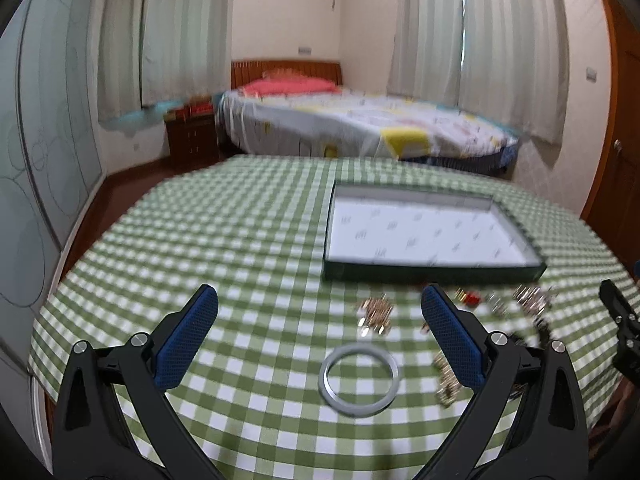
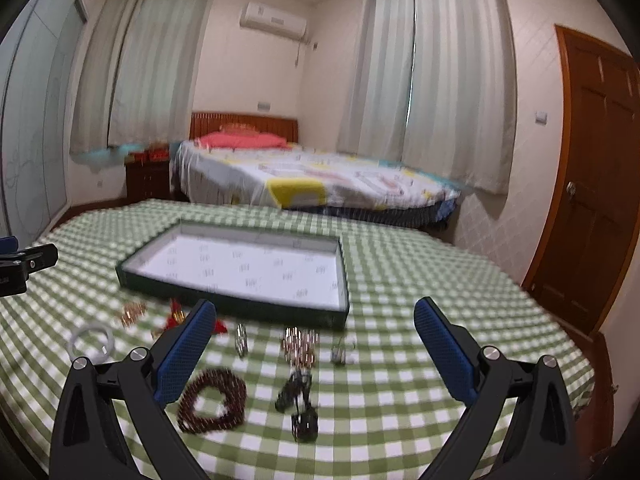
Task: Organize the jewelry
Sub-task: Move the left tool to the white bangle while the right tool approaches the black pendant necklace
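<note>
Beyond the green checked tablecloth [image 1: 248, 240], a bed [image 2: 320, 180] with a red pillow [image 2: 240, 140] at mid frame. Pale curtains [image 2: 452, 80] upper right, an air conditioner [image 2: 274, 20] top centre, a wooden door [image 2: 592, 184] far right.

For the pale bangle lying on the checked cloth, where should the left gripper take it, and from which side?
Probably straight down onto the near arc of the pale bangle, one finger inside the hoop and one outside. It lies flat on the checked cloth, so its sides give little to pinch. The left gripper is open, with the bangle between its fingers.
</note>
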`<state>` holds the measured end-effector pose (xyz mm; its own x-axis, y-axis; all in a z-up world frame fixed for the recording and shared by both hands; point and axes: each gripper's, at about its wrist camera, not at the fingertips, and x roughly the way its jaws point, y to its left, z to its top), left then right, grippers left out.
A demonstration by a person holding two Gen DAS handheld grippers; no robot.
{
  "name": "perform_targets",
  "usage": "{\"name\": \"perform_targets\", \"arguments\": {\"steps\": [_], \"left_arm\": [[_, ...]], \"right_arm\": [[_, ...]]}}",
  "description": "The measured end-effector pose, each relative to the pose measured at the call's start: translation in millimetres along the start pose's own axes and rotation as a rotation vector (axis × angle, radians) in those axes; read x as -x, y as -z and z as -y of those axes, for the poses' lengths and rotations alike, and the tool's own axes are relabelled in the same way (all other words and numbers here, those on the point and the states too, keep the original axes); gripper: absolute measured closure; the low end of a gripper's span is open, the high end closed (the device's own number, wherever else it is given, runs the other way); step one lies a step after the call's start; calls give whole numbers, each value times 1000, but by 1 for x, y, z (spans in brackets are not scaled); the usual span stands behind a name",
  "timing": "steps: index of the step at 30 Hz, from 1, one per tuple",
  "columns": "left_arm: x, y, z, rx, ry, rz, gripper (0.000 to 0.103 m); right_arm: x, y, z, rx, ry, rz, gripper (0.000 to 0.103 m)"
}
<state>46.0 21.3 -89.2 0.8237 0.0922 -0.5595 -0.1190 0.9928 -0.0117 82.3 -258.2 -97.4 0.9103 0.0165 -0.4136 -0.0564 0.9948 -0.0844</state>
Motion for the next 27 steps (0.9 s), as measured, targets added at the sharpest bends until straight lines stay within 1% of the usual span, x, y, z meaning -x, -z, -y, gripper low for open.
{"name": "perform_targets", "arguments": {"steps": [2,5,11,14,15,17,18,19,21,24,26,27], "left_arm": [[-16,8,-3,11,5,-54,4],[-31,16,-3,17,4,-103,4],[-52,30,7,-5,6,-157,4],[-60,35,11,-14,5,-176,4],[-62,36,12,-16,4,-181,4],[-65,39,13,-12,6,-193,4],[-65,40,13,-11,6,-198,4],[-65,41,14,-12,7,-201,4],[-67,43,16,-17,8,-209,4],[-68,45,19,-25,12,-219,4],[-68,47,21,-30,14,-223,4],[-69,47,22,-32,14,-225,4]], "right_arm": [[-9,9,3,-12,-13,-33,6],[-23,22,8,-31,-22,-92,6],[-44,41,11,-58,-39,-184,7],[-52,47,13,-66,-45,-211,8],[-54,50,14,-69,-50,-223,10],[-56,54,15,-74,-57,-243,19],[-57,55,16,-77,-63,-249,32],[-58,57,16,-81,-70,-259,41],[-61,60,18,-94,-82,-284,45],[-59,63,20,-105,-92,-287,46],[-58,65,20,-105,-108,-288,48],[-58,65,19,-107,-118,-290,52]]}}
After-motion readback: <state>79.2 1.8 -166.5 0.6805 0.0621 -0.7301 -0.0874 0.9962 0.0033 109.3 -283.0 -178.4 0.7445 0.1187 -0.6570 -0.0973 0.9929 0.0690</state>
